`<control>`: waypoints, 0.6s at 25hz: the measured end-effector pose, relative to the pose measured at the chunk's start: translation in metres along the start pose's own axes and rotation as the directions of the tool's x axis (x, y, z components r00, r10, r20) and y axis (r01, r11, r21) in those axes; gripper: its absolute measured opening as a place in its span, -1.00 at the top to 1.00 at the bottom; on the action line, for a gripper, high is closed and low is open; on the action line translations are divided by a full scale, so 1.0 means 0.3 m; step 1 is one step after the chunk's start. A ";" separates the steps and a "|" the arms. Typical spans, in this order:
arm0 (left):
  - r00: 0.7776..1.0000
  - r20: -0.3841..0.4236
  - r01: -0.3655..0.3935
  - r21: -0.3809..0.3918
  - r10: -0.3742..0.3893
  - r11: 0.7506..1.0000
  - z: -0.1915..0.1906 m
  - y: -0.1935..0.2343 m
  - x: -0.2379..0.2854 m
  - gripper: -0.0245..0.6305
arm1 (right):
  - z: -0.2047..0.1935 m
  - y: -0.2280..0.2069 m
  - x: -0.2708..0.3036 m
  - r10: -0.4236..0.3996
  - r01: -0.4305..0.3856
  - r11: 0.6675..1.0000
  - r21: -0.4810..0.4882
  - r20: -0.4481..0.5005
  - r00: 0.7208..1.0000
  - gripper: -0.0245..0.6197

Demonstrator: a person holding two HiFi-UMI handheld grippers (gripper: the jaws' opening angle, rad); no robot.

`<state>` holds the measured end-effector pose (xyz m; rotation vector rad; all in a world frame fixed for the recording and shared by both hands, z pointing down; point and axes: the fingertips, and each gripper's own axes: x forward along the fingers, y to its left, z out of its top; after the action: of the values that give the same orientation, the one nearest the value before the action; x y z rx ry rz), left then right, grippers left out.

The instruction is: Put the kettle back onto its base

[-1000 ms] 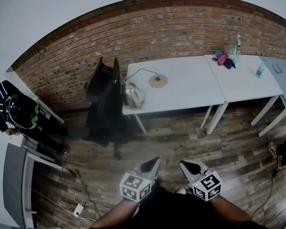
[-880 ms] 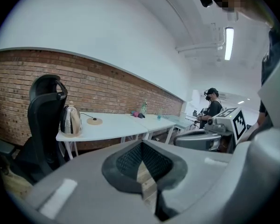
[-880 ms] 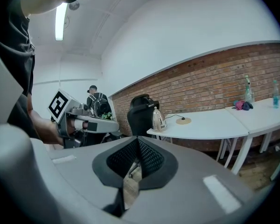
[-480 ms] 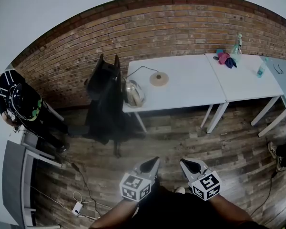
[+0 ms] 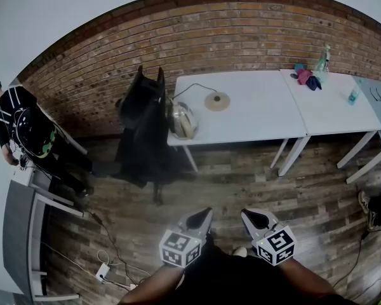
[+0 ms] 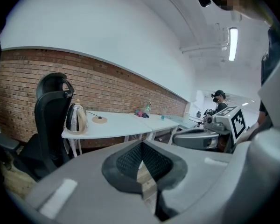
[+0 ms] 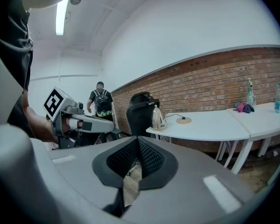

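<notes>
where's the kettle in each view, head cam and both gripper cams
Head view: upper middle, kettle at the white table's left end.
Left gripper view: left of centre, on the table's left end.
Right gripper view: just right of centre.
Shared landmark: black chair beside the kettle.

A black office chair (image 5: 143,129) stands at the left end of a white counter (image 5: 260,116), before a brick wall (image 5: 241,37). An adjoining white counter (image 5: 336,110) bears a spray bottle (image 5: 323,59), bunched cloths (image 5: 305,76) and a small blue bottle (image 5: 354,95). A person (image 5: 22,132) stands far left. A power strip (image 5: 102,272) lies on the wooden floor (image 5: 254,183).
</notes>
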<state>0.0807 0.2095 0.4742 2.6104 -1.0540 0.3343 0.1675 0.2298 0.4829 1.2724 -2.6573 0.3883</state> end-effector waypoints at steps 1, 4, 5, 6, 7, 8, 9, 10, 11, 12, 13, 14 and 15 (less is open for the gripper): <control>1.000 0.000 -0.003 -0.001 0.003 1.000 0.002 0.008 0.000 0.93 | 0.003 -0.002 0.009 0.002 -0.002 1.000 0.001 -0.001 1.000 0.84; 1.000 0.000 -0.011 -0.007 0.011 1.000 0.008 0.036 -0.002 0.93 | 0.014 -0.005 0.038 0.005 -0.005 1.000 0.003 -0.002 1.000 0.84; 1.000 -0.001 -0.014 -0.008 0.014 1.000 0.010 0.046 -0.002 0.93 | 0.017 -0.006 0.047 0.007 -0.007 1.000 0.004 -0.002 1.000 0.84; 1.000 0.000 -0.018 -0.009 0.018 1.000 0.012 0.055 -0.001 0.93 | 0.020 -0.009 0.056 0.009 -0.009 1.000 0.004 -0.002 1.000 0.84; 1.000 0.000 -0.022 -0.011 0.022 1.000 0.013 0.065 0.000 0.93 | 0.024 -0.011 0.066 0.011 -0.011 1.000 0.003 -0.002 1.000 0.84; 1.000 0.000 -0.026 -0.013 0.026 1.000 0.015 0.074 0.001 0.93 | 0.027 -0.014 0.075 0.013 -0.013 1.000 0.003 -0.002 1.000 0.84; 1.000 0.000 -0.029 -0.015 0.029 0.999 0.017 0.084 0.002 0.93 | 0.030 -0.016 0.085 0.015 -0.015 1.000 0.003 -0.002 1.000 0.84; 0.999 0.000 -0.032 -0.016 0.032 0.999 0.018 0.094 0.004 0.93 | 0.033 -0.019 0.094 0.016 -0.016 1.000 0.003 -0.002 1.000 0.84; 0.999 0.000 -0.035 -0.018 0.035 0.999 0.020 0.104 0.006 0.93 | 0.036 -0.021 0.104 0.018 -0.018 1.000 0.003 -0.003 1.000 0.84; 0.999 0.000 -0.038 -0.019 0.038 0.999 0.022 0.115 0.008 0.93 | 0.039 -0.024 0.114 0.019 -0.019 1.000 0.002 -0.005 1.000 0.84; 0.999 0.000 -0.040 -0.021 0.040 0.999 0.024 0.125 0.010 0.93 | 0.042 -0.027 0.124 0.020 -0.020 1.000 0.002 -0.006 1.000 0.84; 0.999 0.001 -0.042 -0.022 0.042 0.999 0.027 0.134 0.012 0.93 | 0.046 -0.029 0.134 0.021 -0.021 1.000 0.003 -0.007 1.000 0.84; 0.999 0.001 -0.044 -0.023 0.044 0.999 0.030 0.144 0.014 0.93 | 0.050 -0.031 0.144 0.022 -0.022 1.000 0.003 -0.008 1.000 0.84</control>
<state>0.0540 0.1741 0.4754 2.5709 -1.1103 0.3282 0.1472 0.1879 0.4815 1.2409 -2.6675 0.3993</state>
